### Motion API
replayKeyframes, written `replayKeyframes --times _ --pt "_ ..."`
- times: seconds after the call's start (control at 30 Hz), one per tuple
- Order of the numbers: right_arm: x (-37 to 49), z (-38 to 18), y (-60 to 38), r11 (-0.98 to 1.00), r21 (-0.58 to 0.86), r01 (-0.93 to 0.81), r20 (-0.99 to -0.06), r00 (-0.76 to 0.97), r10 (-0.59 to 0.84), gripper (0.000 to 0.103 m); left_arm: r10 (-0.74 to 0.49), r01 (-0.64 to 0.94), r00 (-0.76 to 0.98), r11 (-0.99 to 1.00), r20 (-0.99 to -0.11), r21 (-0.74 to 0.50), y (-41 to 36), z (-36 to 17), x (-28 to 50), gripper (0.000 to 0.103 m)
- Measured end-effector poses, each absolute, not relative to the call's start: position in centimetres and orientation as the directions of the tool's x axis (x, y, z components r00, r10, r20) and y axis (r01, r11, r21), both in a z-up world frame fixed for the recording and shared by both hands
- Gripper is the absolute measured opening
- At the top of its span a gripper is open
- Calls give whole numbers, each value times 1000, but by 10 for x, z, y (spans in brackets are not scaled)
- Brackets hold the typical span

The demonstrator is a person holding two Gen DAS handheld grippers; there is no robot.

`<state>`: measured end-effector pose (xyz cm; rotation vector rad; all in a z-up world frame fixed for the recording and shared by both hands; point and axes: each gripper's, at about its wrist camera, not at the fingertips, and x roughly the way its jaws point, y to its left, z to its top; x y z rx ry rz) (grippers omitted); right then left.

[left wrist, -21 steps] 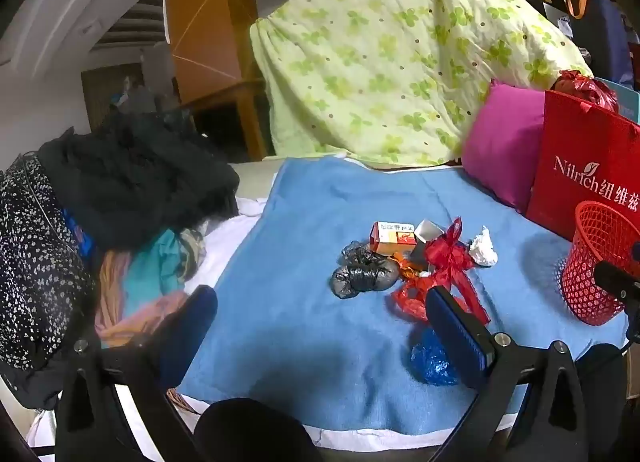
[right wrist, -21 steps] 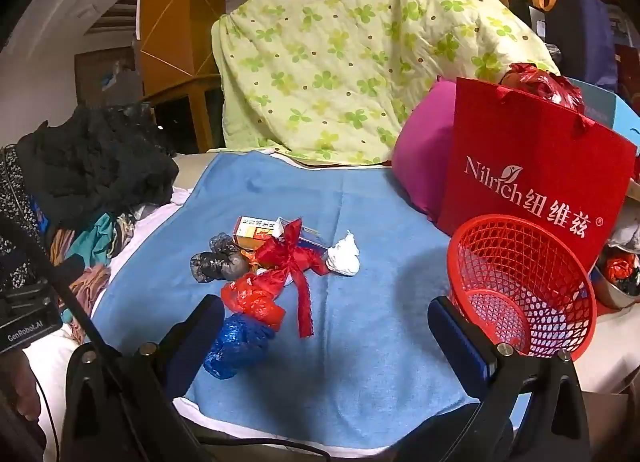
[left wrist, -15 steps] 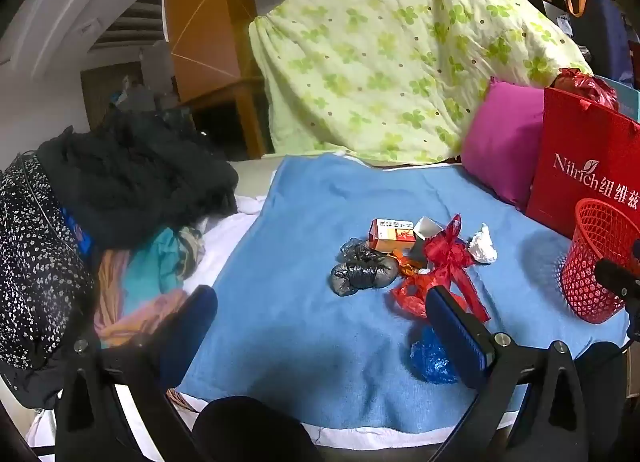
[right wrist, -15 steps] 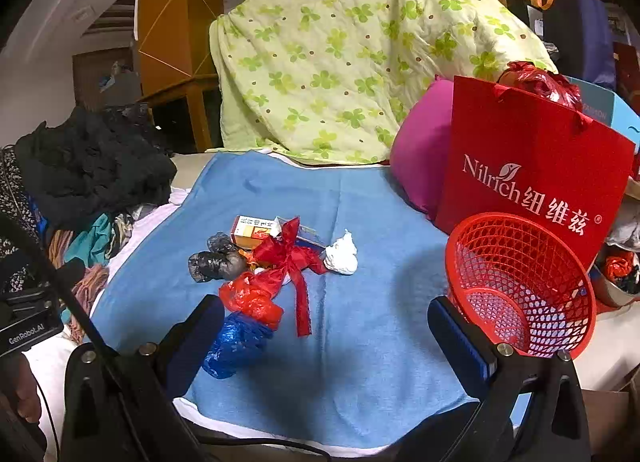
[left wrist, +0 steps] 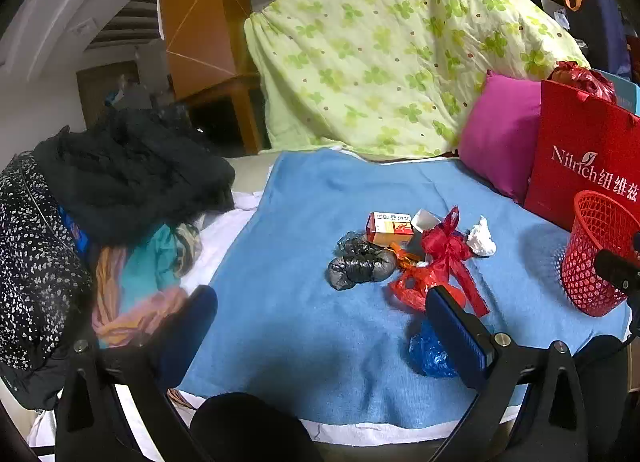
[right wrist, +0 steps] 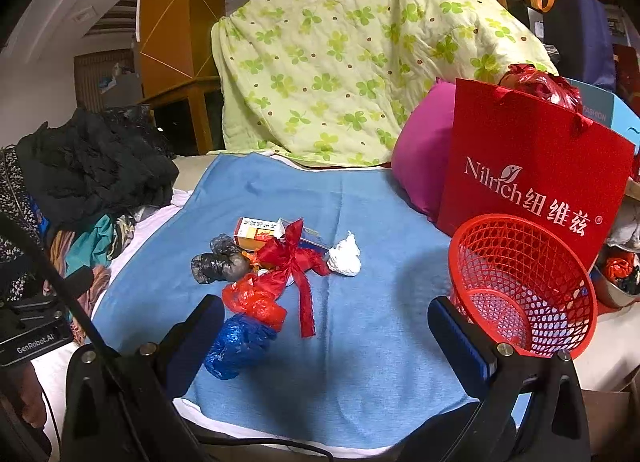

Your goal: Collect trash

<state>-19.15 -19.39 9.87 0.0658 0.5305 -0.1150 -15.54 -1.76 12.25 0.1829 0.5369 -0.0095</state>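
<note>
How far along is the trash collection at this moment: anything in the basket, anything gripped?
Done: nothing visible; the red basket looks empty. In hand: nothing; the left gripper and right gripper are both open above the blue towel. Left: the blue bag, red bag, grey bags, red ribbon, small box and white wad.

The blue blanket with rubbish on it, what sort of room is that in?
Most likely a lived-in bedroom: the blue blanket seems spread over a bed, a clover-print quilt and pink pillow lie behind it, and clothes are heaped alongside.
</note>
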Motion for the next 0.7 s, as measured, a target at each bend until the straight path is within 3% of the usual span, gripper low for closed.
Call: replayKeyframes --times 0.7 --pt "-184 93 -190 986 100 133 -570 820 -53 103 36 70 845 982 -534 176 -19 114 -151 103"
